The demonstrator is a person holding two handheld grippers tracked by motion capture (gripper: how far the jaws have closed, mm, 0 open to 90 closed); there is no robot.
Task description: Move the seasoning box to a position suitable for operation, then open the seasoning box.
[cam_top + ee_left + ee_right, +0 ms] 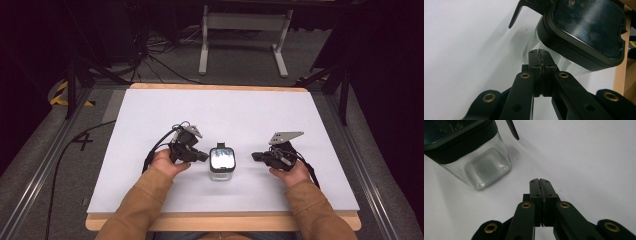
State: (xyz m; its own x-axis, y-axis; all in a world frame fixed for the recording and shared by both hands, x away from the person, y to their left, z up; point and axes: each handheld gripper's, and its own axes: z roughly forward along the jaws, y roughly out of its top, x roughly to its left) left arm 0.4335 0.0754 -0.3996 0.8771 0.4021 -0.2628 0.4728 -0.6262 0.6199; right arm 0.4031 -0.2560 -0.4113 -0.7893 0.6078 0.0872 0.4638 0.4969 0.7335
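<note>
Closed left gripper [539, 53] beside lidded clear jar [222, 165], contents unclear

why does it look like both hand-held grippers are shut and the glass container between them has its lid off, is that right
Not quite. The lid is on: the glass container carries its dark lid, as the right gripper view shows. The rest holds: the left hand-held gripper and the right hand-held gripper both have their jaws pressed together, and the container stands between them on the white table.
</note>
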